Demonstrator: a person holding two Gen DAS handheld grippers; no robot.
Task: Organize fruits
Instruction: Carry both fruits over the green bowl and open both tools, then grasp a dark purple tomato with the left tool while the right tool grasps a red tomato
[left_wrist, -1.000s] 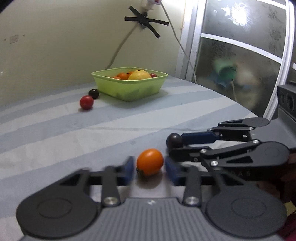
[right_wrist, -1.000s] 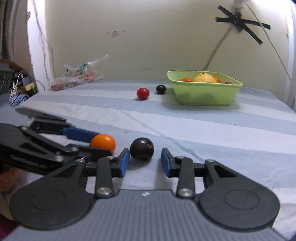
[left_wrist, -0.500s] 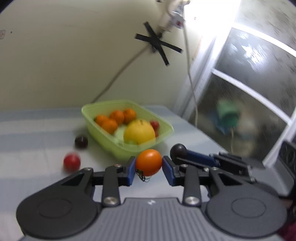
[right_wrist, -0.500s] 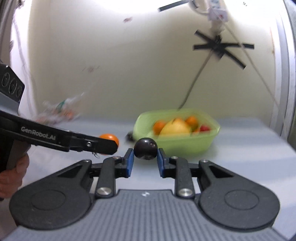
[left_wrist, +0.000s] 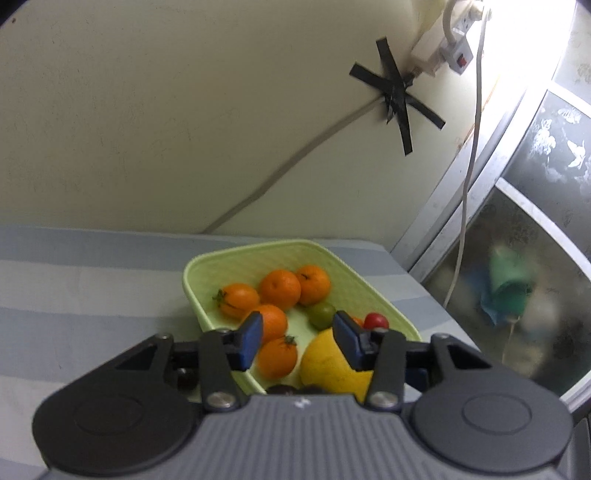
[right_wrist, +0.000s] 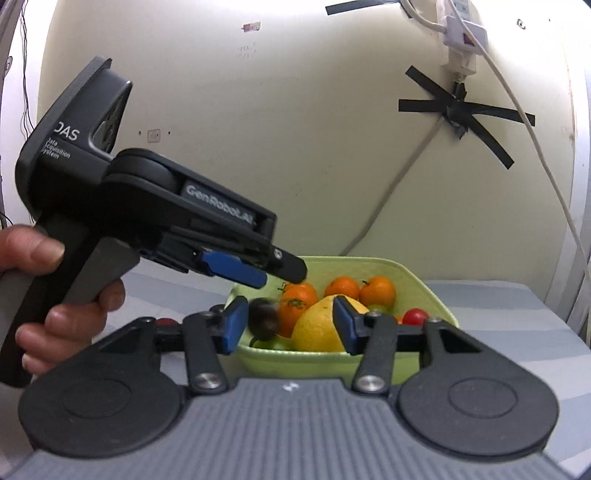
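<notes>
The green basket (left_wrist: 236, 258) (right_wrist: 413, 273) holds several oranges, a yellow fruit (left_wrist: 328, 365) (right_wrist: 317, 328), a green fruit (left_wrist: 322, 314) and a red tomato (left_wrist: 376, 319) (right_wrist: 414, 316). My left gripper (left_wrist: 297, 339) is open above the basket; the orange tomato (left_wrist: 277, 356) lies in the basket below its jaws. It also shows in the right wrist view (right_wrist: 273, 275). My right gripper (right_wrist: 288, 325) is open; the dark plum (right_wrist: 263, 319) is blurred, just off the left finger over the basket's near rim.
The basket stands on a blue-striped cloth (left_wrist: 81, 288) against the wall. A taped cable (left_wrist: 395, 96) and power strip hang on the wall. A window frame (left_wrist: 454, 206) lies to the right. A dark fruit (left_wrist: 185, 376) and a red one (right_wrist: 165, 321) lie left of the basket.
Both grippers moved over the basket and opened. The orange tomato has left the left jaws and lies in the basket; the dark plum has left the right jaws.
</notes>
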